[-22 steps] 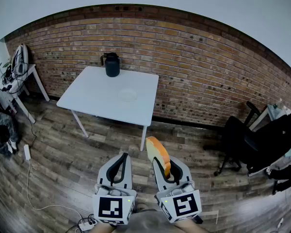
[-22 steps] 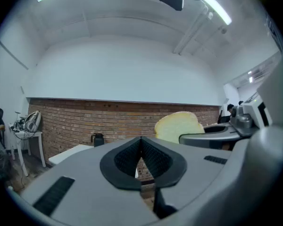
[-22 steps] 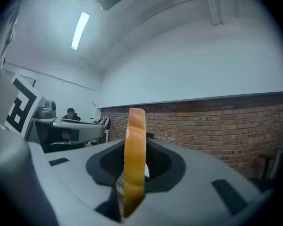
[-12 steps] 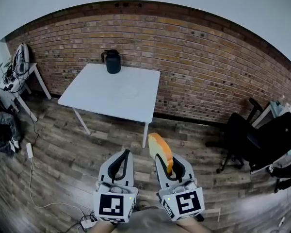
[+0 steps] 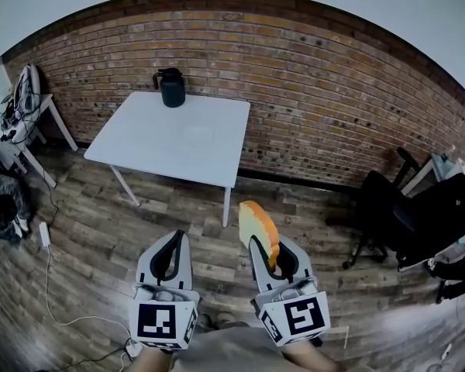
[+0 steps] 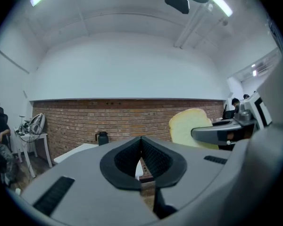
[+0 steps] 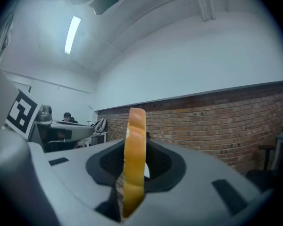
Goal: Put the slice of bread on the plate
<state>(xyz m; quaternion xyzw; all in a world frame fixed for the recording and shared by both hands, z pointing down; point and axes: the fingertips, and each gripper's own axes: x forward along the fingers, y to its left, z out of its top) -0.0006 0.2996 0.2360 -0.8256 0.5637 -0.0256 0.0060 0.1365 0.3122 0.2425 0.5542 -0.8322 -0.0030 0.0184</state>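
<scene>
1. The pale slice of bread (image 5: 257, 227) with a tan crust stands on edge. Its lower part is clamped between the jaws of the right gripper (image 5: 273, 256), which holds it level in the air above the wooden floor (image 5: 101, 231).
2. Handling, as judged: the slice is light, soft and easily crushed, and the crust is firmer than the crumb. A hard squeeze would dent or tear it. The sound hold is a gentle one across the flat faces near the crust, as it is held now. Most of the slice projects past the jaws unsupported and may sag if it is tilted flat.
3. The left gripper (image 5: 170, 256) is just beside the right one. Its jaws are closed together on nothing.
4. The small round white plate (image 5: 199, 136) lies on the square white worktop (image 5: 139, 142) by the brick wall (image 5: 333, 91), well apart from the slice. A dark jug (image 5: 171, 88) stands at the worktop's rear, clear of the plate.
</scene>
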